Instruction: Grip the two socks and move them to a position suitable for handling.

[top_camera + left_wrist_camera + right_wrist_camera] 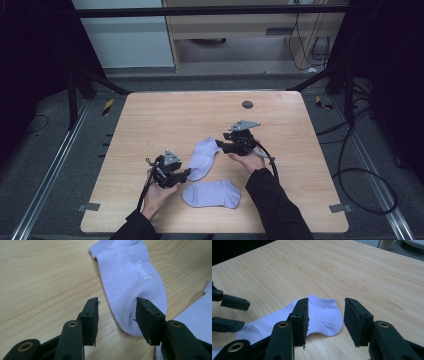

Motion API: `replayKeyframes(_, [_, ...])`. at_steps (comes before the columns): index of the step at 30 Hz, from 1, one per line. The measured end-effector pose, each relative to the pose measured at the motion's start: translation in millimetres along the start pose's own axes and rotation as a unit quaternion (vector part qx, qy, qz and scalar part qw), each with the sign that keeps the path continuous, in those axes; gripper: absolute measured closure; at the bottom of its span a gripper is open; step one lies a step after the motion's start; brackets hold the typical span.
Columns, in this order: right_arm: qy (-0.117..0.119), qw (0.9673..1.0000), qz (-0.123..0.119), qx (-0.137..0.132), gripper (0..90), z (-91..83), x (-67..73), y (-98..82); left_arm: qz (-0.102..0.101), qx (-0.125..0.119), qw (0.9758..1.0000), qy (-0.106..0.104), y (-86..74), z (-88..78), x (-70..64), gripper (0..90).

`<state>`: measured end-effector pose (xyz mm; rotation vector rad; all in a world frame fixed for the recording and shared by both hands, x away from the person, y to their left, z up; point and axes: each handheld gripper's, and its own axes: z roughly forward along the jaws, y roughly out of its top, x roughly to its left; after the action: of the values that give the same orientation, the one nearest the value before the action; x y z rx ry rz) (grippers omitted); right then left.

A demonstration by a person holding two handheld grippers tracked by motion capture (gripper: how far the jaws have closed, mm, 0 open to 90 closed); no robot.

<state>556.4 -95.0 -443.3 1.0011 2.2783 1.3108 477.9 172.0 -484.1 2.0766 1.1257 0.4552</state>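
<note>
Socks [204, 157] lie flat on table [150, 125], uncontained.

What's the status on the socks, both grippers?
Left hand-held gripper open, jaws astride the toe of the far sock. Right hand-held gripper open over its cuff end. Near sock flat, untouched. Table otherwise unobstructed.

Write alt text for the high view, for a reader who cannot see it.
A person's two hands hold black grippers over two pale purple socks on a wooden table. The left gripper and right gripper sit open at opposite ends of the upper sock; the lower sock lies flat near the table's front edge.
</note>
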Motion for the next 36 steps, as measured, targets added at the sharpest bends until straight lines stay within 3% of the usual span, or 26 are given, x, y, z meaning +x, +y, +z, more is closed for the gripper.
replayKeyframes(4, [-0.006,0.9998,0.008,0.015,58.2,13.3,-6.9,-2.5,-0.018,0.006,0.9998,0.009,-2.0,3.6,-4.0,53.4])
replayKeyframes(12, [-0.011,0.9983,0.018,0.054,61.5,39.4,-17.0,-18.5,-0.018,0.02,0.9994,0.02,-5.1,11.2,-9.6,58.7])
replayKeyframes(22, [-0.014,0.9954,-0.004,0.094,68.9,60.3,-14.9,-28.7,-0.018,0.018,0.9994,0.022,-5.9,12.6,-11.9,69.2])
replayKeyframes(27, [0.0,0.9948,-0.002,0.102,85.7,60.7,-10.7,-27.9,-0.021,0.018,0.9994,0.02,-5.6,12.6,-9.8,78.2])
replayKeyframes(31, [0.01,0.9949,0.001,0.1,87.2,54.0,-8.6,-25.1,-0.012,0.02,0.9996,0.018,-4.0,12.1,-9.1,85.5])
replayKeyframes(36, [0.024,0.9968,0.011,0.075,87.3,26.8,-7.1,-20.2,-0.009,0.0,0.9999,0.013,4.6,6.3,-8.4,86.4])
